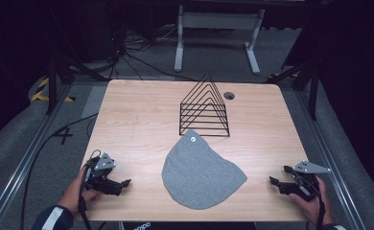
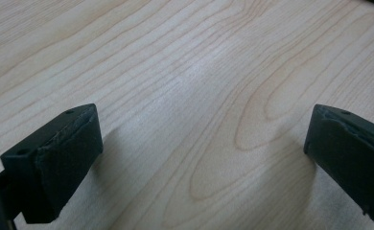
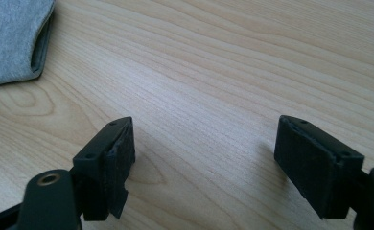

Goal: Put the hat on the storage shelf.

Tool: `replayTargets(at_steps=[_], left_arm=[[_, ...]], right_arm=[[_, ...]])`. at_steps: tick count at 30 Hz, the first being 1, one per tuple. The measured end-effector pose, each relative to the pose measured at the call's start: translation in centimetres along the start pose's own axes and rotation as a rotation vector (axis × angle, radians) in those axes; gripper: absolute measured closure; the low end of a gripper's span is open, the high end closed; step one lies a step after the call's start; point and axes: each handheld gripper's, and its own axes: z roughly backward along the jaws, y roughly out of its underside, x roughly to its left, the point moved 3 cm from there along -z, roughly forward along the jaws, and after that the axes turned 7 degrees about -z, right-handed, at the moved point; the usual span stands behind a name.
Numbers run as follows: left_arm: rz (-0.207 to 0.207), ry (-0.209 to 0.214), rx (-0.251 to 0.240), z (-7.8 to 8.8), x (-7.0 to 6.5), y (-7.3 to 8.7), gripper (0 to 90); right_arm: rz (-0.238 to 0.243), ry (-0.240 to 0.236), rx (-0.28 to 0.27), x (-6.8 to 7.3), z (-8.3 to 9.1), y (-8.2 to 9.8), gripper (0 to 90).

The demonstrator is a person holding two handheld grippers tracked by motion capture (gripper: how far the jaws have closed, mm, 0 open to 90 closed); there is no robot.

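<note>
A grey cloth (image 1: 200, 172) with a small white tag lies flat on the wooden table (image 1: 137, 115), near the front middle. Behind it stands a black wire rack (image 1: 204, 109) shaped like a row of triangles. My left gripper (image 1: 124, 184) rests low at the front left, held by a hand, jaws wide apart over bare wood (image 2: 199, 120). At the front right my right gripper (image 1: 280, 175) also stands open with nothing between its jaws. A corner of the grey cloth (image 3: 12, 38) lies beyond its left jaw in the right gripper view.
A round cable hole (image 1: 229, 95) sits in the table behind the rack. Metal rails (image 1: 36, 143) run along both sides of the table, with cables on the floor at the left. A white frame (image 1: 218, 28) stands beyond the far edge.
</note>
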Motion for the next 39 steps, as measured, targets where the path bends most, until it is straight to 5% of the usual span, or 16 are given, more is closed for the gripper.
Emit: replayTargets(at_steps=[6,13,16,22,30,31,33,35,39], left_arm=[[-0.012,0.024,0.024,-0.1,0.0,-0.3,0.1],[-0.101,0.087,0.035,-0.6,-0.7,-1.4,3.6],[-0.103,0.086,0.02,-0.8,-0.8,-1.8,9.2],[-0.103,0.104,-0.014,-1.0,-1.9,-3.1,22.0],[-0.198,0.174,-0.1,-2.3,-6.7,-8.0,29.8],[-0.198,0.174,-0.1,-2.3,-6.7,-8.0,30.7],[-0.276,0.18,-0.073,-3.2,-8.9,-9.6,31.2],[-0.313,0.188,-0.058,-3.8,-10.0,-10.5,31.9],[-0.36,0.222,-0.054,-5.4,-12.2,-12.0,33.3]], right_arm=[[0.002,-0.001,0.008,0.0,-0.1,-0.1,21.5],[0.022,-0.01,0.036,0.0,-0.2,-0.5,20.6],[0.045,0.003,0.088,-0.4,0.3,-1.0,30.3],[0.107,-0.052,0.042,1.1,0.3,-2.9,38.9],[0.259,-0.138,0.02,5.8,-1.5,-7.0,60.7],[0.274,-0.151,0.018,6.3,-1.9,-7.3,62.7],[0.299,-0.167,0.031,7.2,-2.6,-7.9,65.8],[0.318,-0.194,0.04,8.1,-3.5,-8.3,68.5],[0.339,-0.232,0.065,9.3,-5.3,-8.6,73.2]])
